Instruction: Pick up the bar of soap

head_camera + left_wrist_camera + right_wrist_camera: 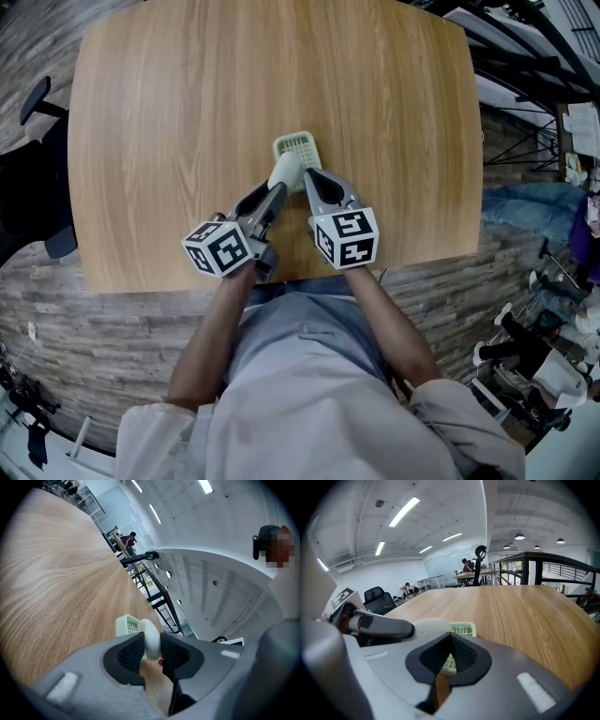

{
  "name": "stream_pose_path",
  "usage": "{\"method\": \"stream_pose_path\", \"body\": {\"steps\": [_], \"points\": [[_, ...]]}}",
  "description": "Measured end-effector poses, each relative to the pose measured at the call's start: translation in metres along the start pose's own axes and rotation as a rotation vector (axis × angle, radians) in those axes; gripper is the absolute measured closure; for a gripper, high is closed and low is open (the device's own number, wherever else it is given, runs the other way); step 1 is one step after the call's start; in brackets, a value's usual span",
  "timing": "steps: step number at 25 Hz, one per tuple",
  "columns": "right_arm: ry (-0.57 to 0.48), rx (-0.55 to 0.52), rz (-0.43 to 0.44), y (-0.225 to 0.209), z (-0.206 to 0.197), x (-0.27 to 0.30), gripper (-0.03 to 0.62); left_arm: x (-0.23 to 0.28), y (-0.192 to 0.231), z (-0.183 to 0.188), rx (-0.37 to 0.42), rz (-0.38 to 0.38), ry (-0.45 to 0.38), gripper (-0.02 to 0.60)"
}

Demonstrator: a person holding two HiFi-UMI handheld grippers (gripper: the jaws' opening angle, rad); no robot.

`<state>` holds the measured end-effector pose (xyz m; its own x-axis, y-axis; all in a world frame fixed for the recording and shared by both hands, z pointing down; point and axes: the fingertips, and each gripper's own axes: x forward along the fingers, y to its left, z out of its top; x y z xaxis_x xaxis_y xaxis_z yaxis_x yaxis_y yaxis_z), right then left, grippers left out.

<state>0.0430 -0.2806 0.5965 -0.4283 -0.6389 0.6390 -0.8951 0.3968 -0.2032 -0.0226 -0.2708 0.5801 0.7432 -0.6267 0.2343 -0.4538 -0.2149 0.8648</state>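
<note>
A white oval bar of soap (286, 171) is clamped edge-on between the pads of my left gripper (280, 186), held just above the wooden table. In the left gripper view the soap (151, 638) stands upright between the two dark pads of that gripper (152, 648). Just beyond it on the table lies a pale green slotted soap dish (298, 146), also in the left gripper view (126, 625). My right gripper (310, 176) sits close beside the soap on its right, jaws shut with nothing in them. From the right gripper (449, 640) I see the soap (431, 626) and dish (463, 630).
The round-cornered wooden table (187, 112) spreads wide beyond the dish. An office chair (37, 178) stands off its left edge. Racks and clutter (553, 281) fill the floor to the right. A metal railing (543, 569) runs behind the table.
</note>
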Motion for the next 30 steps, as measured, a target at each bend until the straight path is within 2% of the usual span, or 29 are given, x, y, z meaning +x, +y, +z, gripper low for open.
{"method": "stream_pose_path", "body": {"steps": [4,7,25,30], "points": [[-0.021,-0.003,-0.002,0.003,0.006,-0.008,0.592,-0.004,-0.008,0.001,0.068,-0.003,0.027,0.472],[-0.038,-0.003,-0.007,0.005,0.010,-0.014,0.592,-0.005,-0.014,0.002,0.082,-0.015,0.034,0.472],[-0.151,0.008,-0.022,0.021,0.050,-0.062,0.592,-0.020,-0.052,0.021,-0.007,-0.122,0.001,0.474],[-0.190,0.004,-0.030,0.025,0.062,-0.074,0.591,-0.022,-0.066,0.029,-0.007,-0.159,-0.005,0.474]]}}
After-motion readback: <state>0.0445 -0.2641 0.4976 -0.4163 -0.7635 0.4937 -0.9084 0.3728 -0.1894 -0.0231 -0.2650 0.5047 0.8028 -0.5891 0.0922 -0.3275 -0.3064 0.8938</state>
